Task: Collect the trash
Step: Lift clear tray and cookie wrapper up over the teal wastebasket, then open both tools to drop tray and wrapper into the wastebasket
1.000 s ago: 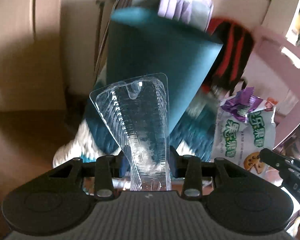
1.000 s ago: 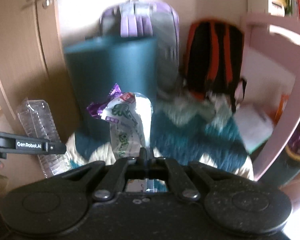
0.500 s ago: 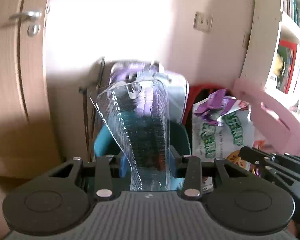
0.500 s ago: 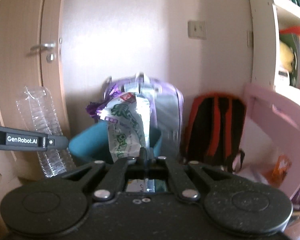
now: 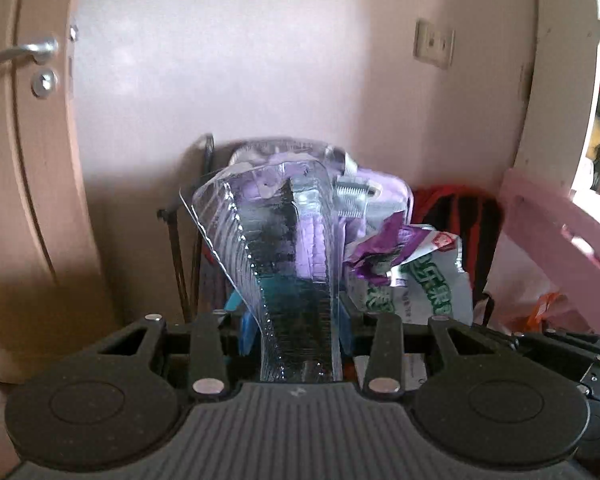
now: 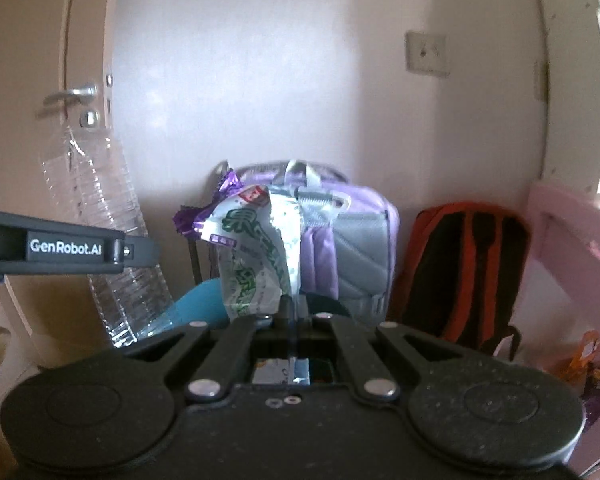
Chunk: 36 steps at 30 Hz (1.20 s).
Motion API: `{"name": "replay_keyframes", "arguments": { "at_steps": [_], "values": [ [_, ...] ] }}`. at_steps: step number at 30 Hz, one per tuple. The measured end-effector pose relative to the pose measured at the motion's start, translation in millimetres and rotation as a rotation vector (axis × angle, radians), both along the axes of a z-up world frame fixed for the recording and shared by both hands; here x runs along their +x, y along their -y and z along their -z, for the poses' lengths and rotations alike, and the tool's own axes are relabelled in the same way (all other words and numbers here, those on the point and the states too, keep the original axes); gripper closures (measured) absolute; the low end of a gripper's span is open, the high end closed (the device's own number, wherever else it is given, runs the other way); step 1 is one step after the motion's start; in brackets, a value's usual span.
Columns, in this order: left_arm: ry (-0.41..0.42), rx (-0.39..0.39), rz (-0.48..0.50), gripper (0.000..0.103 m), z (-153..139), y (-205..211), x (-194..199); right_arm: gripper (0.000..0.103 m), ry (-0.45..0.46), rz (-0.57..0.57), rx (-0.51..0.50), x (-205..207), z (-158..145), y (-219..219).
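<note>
In the left wrist view, a clear plastic tray (image 5: 288, 272), ribbed along its edges and see-through enough that the purple and teal behind it are tinting its surface, is standing upright and leaning slightly left out of the left gripper (image 5: 296, 332). The gripper is pointing level toward the corner of the room, and its blue-padded fingers (image 5: 246, 330) are pressing in on the lower end of the tray from both sides, closed down to the tray's width. To the right, a crumpled snack wrapper (image 5: 412, 276), white with green lettering and a purple torn top, is showing beside the tray, with the dark body of the right gripper (image 5: 560, 352) entering at the lower right edge. In the right wrist view, the same snack wrapper (image 6: 256, 256) is rising upright from the right gripper (image 6: 290, 312), whose fingers are drawn nearly together and pinching the wrapper's silver lower edge. This gripper is also facing level toward the wall, where a purple backpack (image 6: 340, 240) and a black and orange backpack (image 6: 464, 268) are sitting on the floor. At the left, the left gripper (image 6: 140, 250) is reaching in sideways, with the clear plastic tray (image 6: 100, 220) standing up through it in front of the door (image 6: 40, 140), and the teal bin (image 6: 200, 304) is peeking out low between the two grippers.
</note>
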<state>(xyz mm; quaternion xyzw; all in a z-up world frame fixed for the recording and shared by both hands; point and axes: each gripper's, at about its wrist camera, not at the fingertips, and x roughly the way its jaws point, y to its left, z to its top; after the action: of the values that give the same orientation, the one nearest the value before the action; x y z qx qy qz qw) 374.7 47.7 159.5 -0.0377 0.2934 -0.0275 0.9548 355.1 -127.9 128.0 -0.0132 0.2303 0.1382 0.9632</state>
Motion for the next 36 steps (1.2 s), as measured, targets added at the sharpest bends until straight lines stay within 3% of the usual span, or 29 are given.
{"name": "replay_keyframes", "arguments": {
  "at_steps": [7, 21, 26, 30, 36],
  "values": [
    [-0.103, 0.032, 0.026, 0.064, 46, 0, 41, 0.103, -0.115, -0.033, -0.018, 38, 34, -15],
    [-0.252, 0.06, 0.069, 0.059, 121, 5, 69, 0.101, -0.261, -0.073, -0.083, 61, 97, -27],
    [-0.27, 0.071, 0.075, 0.056, 131, 10, 74, 0.092, -0.271, -0.094, -0.098, 63, 102, -29],
    [-0.283, 0.064, 0.062, 0.04, 133, 11, 75, 0.085, -0.266, -0.111, -0.115, 62, 100, -32],
    [-0.262, 0.04, 0.045, 0.035, 120, 7, 66, 0.072, -0.264, -0.107, -0.1, 57, 93, -27]
  ]
}}
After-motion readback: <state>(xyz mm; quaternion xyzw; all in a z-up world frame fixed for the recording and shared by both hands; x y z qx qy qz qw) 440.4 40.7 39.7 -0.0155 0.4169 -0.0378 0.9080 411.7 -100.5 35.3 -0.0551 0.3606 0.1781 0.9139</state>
